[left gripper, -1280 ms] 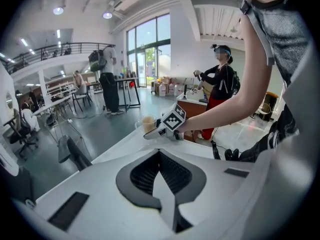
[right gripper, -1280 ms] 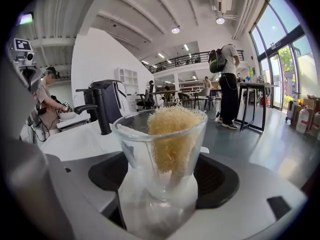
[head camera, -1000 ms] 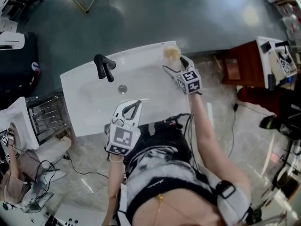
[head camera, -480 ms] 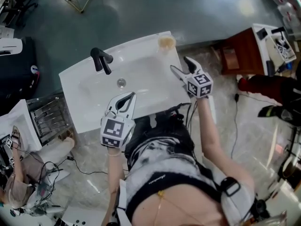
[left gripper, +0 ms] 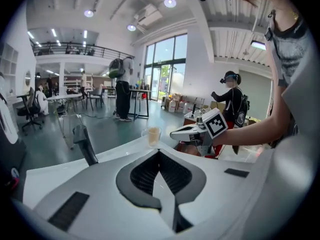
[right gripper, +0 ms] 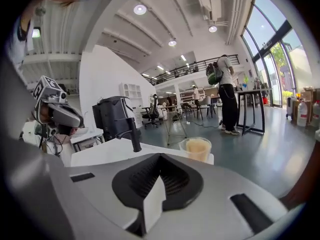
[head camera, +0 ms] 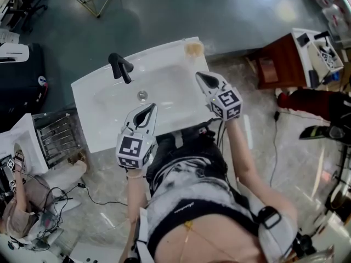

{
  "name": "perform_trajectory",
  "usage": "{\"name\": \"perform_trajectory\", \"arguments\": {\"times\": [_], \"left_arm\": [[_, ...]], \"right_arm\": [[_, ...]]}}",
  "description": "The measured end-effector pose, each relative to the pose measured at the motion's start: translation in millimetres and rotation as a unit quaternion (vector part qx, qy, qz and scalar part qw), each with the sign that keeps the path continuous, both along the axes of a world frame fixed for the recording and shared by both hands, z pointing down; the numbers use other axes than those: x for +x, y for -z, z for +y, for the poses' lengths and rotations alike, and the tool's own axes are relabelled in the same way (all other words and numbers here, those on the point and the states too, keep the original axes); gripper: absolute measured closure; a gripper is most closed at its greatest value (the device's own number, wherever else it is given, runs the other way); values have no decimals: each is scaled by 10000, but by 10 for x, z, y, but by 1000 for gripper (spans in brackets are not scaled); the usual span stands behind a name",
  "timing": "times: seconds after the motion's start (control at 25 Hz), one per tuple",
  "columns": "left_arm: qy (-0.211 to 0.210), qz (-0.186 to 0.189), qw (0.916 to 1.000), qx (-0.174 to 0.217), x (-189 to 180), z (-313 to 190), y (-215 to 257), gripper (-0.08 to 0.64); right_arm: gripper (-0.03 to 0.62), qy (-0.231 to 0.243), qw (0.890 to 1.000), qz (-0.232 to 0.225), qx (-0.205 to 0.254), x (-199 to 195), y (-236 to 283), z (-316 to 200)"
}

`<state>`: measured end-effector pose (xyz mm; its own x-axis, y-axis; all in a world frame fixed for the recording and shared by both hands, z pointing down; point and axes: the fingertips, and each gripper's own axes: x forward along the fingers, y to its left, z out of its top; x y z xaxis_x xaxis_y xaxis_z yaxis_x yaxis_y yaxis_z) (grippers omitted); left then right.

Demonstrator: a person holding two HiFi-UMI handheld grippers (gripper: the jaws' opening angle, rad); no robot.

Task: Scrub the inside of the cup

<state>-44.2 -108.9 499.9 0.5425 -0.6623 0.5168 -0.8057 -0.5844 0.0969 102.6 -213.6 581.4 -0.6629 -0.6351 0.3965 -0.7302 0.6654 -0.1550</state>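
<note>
Cup (head camera: pixel 193 49) stands on your sink (head camera: pixel 85 111) corner, well apart from both grippers. Left gripper (head camera: pixel 147 109) pinched closed, empty. Right gripper (head camera: pixel 205 80) just closed on nothing (no scrubber visible). I'd say scrubbing isn't underway.

Left gripper (head camera: pixel 151 108): white moulded shell, black ribbed pads, black slots behind the jaws.
Right gripper (head camera: pixel 199 76): same white shell and black pads.
Markers: black-and-white square-marker cube (head camera: pixel 226 104) behind the right jaws; a like one behind the left.
Clothing: mottled black-and-white sleeveless top (head camera: pixel 189 193).
Arm band: black strap (head camera: pixel 263 219) round the upper arm.
Cables: thin black cables (head camera: pixel 205 137) well behind the jaws.
</note>
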Motion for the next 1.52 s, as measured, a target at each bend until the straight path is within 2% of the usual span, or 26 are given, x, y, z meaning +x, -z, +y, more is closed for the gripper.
{"name": "perform_trajectory", "arguments": {"times": [0.16, 0.32, 0.68, 0.88, 1.04, 1.2, 1.36, 1.52], "left_arm": [[323, 380, 9987, 122, -14, -6, 77, 551], [539, 651, 9958, 350, 20, 18, 206, 552], [729, 808, 9902, 880, 98, 61, 462, 552], [673, 789, 9883, 1115, -27, 154, 565, 552], [521, 931, 9872, 1182, -189, 364, 688, 552], [365, 891, 9880, 1205, -511, 747, 757, 552], [255, 597, 9897, 1278, -828, 1231, 753, 554], [65, 610, 9915, 1151, -969, 1718, 636, 553]], "right_arm": [[591, 447, 9978, 212, 443, -243, 403, 117], [591, 933, 9926, 26, 780, -446, 861, 315], [591, 1375, 9857, -445, 870, -807, 1303, 714], [591, 1202, 9875, -568, 842, -1026, 1433, 870], [591, 1019, 9880, -617, 982, -1226, 1516, 1082], [591, 837, 9903, -634, 905, -1577, 1544, 1489], [591, 710, 9919, -592, 874, -1907, 1494, 1999], [591, 520, 9941, -560, 768, -2130, 1385, 2515]]}}
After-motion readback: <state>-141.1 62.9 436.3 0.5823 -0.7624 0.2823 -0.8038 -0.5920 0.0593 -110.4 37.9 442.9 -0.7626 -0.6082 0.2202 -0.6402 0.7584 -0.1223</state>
